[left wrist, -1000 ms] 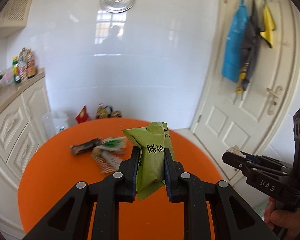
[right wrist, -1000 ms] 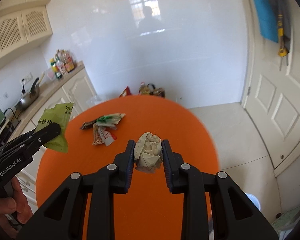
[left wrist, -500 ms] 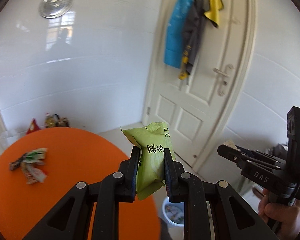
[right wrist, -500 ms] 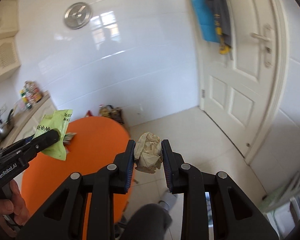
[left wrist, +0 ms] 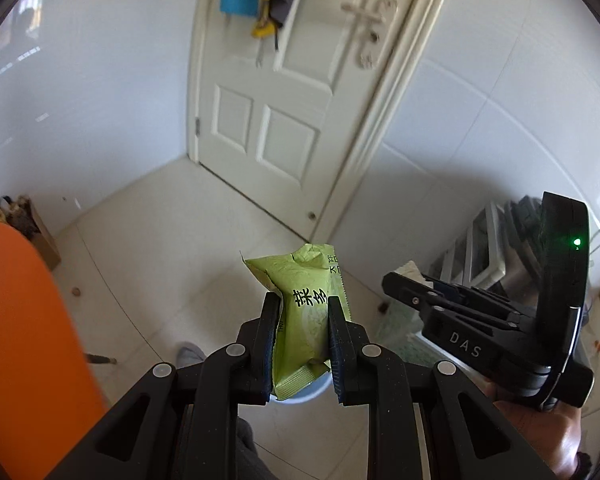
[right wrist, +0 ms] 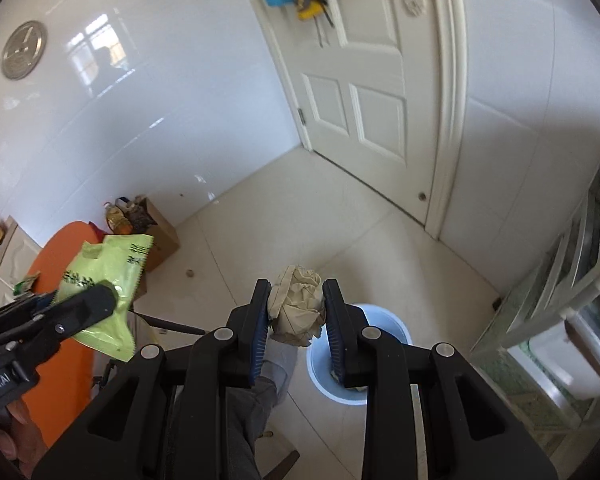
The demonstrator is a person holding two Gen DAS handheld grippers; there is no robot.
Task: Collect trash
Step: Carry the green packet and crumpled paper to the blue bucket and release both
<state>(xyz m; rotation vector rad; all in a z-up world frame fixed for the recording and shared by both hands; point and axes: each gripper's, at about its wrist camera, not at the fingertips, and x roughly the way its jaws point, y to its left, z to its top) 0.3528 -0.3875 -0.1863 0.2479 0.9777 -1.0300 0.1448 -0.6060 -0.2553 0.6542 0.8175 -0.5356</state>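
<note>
Between my left fingers stands a crinkled lime-green foil snack packet [left wrist: 306, 312] with black printed characters, upright, its torn top flaring above the pads and its sealed bottom edge hanging below them. Between my right fingers sits a crumpled beige ball of paper [right wrist: 298, 306], squeezed at both sides. Beneath it on the pale floor tiles stands a round light-blue plastic bin [right wrist: 396, 330], open-topped, with some scraps inside.
</note>
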